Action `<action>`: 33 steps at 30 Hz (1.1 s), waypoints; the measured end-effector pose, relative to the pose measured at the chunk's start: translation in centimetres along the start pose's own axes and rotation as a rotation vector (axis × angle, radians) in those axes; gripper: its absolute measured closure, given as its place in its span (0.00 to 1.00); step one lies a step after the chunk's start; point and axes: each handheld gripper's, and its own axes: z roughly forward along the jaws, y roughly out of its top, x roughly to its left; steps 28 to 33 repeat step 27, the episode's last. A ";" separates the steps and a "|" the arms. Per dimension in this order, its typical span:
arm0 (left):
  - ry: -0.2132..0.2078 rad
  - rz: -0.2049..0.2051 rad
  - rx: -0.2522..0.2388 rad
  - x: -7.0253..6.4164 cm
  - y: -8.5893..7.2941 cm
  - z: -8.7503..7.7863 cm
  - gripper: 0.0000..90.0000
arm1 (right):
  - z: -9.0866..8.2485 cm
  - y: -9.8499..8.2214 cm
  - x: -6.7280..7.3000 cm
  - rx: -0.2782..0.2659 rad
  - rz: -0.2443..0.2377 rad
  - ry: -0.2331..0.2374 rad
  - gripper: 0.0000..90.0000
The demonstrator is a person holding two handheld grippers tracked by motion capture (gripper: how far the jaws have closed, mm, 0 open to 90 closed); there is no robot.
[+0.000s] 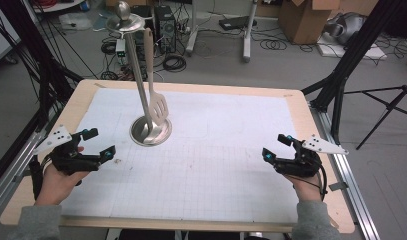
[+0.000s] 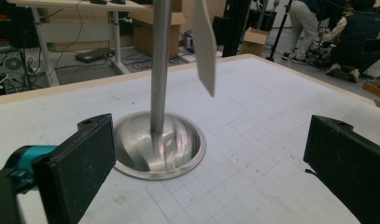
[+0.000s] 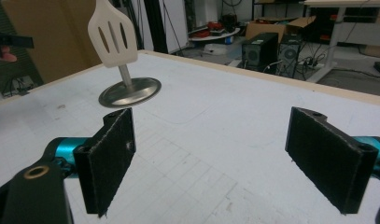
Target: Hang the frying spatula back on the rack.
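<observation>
A metal stand rests its round dished base (image 1: 150, 131) on the white mat, left of centre. Its pole (image 1: 136, 70) rises to a disc with a knob on top. A beige slotted spatula (image 1: 159, 107) hangs beside the pole, its head just above the base. My left gripper (image 1: 102, 143) is open and empty to the left of the base. My right gripper (image 1: 275, 146) is open and empty near the table's right edge. The left gripper view looks between open jaws at the base (image 2: 178, 144) and the spatula (image 2: 205, 42). The right gripper view shows the spatula (image 3: 113, 35) farther off.
A white gridded mat (image 1: 221, 165) covers most of the wooden table. Behind the table are computer towers (image 1: 163, 25), cables, cardboard boxes (image 1: 303, 20) and black tripod legs (image 1: 341, 75). People (image 2: 351, 32) crouch on the floor beyond the table's far corner.
</observation>
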 end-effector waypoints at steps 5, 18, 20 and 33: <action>0.005 -0.003 0.005 0.1 -0.2 0.0 0.03 | -0.6 -0.5 -0.4 0.000 0.008 -0.017 0.17; 0.016 -0.009 0.015 0.4 -0.6 -0.1 0.03 | -2.8 -2.3 -2.1 -0.004 0.050 -0.044 0.17; 0.020 -0.013 0.018 0.5 -0.7 -0.1 0.03 | -3.2 -2.5 -2.5 -0.018 0.069 -0.054 0.17; 0.028 -0.012 0.023 0.5 -0.8 0.0 0.03 | -3.4 -2.7 -2.9 -0.043 0.081 -0.055 0.17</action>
